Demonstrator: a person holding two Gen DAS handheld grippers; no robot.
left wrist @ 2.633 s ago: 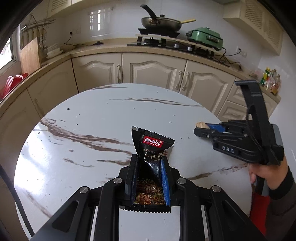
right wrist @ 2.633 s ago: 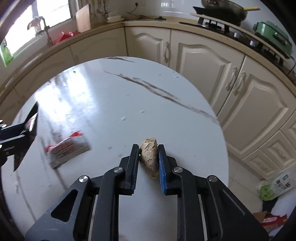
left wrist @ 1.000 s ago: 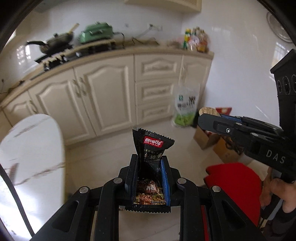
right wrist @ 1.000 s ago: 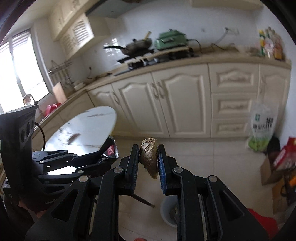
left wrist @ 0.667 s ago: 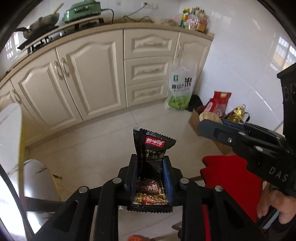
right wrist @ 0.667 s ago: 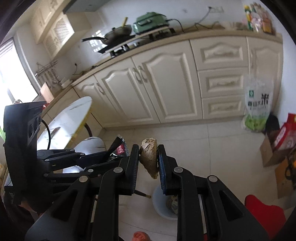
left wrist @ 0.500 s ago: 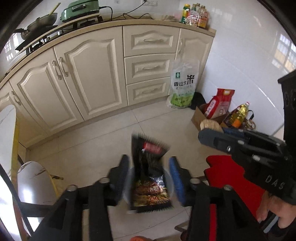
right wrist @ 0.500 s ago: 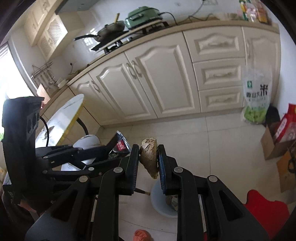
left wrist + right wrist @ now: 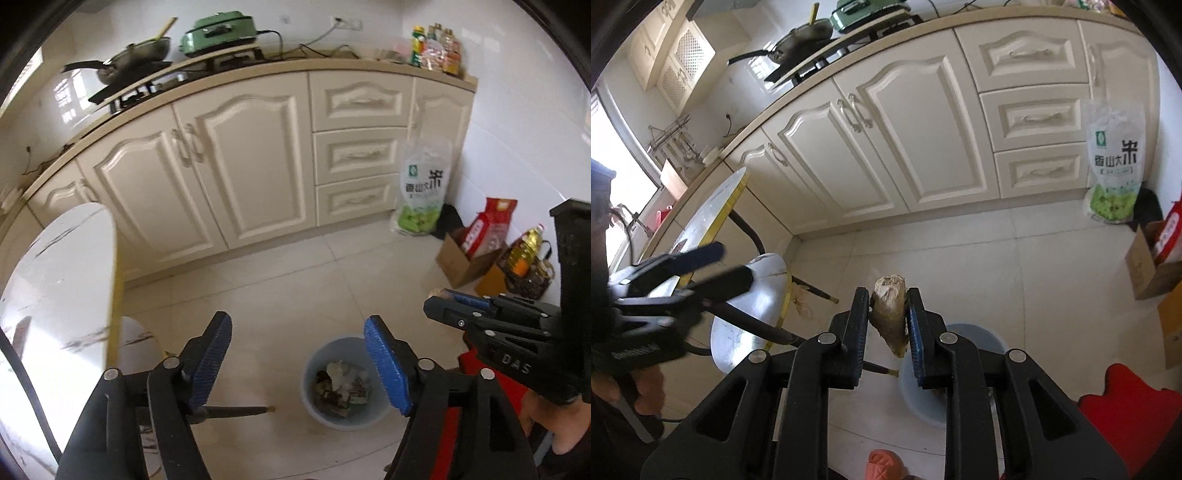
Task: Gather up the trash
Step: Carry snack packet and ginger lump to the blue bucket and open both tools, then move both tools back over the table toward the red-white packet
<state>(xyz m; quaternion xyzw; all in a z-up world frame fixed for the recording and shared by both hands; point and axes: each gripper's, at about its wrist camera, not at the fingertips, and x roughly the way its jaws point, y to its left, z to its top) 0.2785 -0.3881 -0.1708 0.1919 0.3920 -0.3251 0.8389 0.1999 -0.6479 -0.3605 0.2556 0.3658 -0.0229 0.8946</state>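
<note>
My left gripper (image 9: 297,328) hangs over the floor with its jaws opening and nothing between the blue pads (image 9: 384,365). Just below and right of it stands a pale blue bin (image 9: 320,408) holding paper scraps and dark wrappers. My right gripper (image 9: 886,299) is shut on a tan crumpled lump of trash (image 9: 890,317), held above the bin (image 9: 990,341), which its fingers partly hide. The right gripper (image 9: 437,301) also shows at the right of the left wrist view. Blurred at the left of the right wrist view is the left gripper (image 9: 733,264).
A white marble table (image 9: 55,277) and a round stool (image 9: 750,314) stand to the left. Cream cabinets (image 9: 240,166) run along the back. A rice bag (image 9: 424,184), a cardboard box (image 9: 461,258) and an oil bottle (image 9: 524,251) sit at the right. A red seat (image 9: 1126,406) and an orange slipper (image 9: 882,461) lie near.
The left gripper's jaws spread apart and the black snack wrapper left them. Both grippers came lower and closer to the bin. The right gripper kept hold of the tan lump.
</note>
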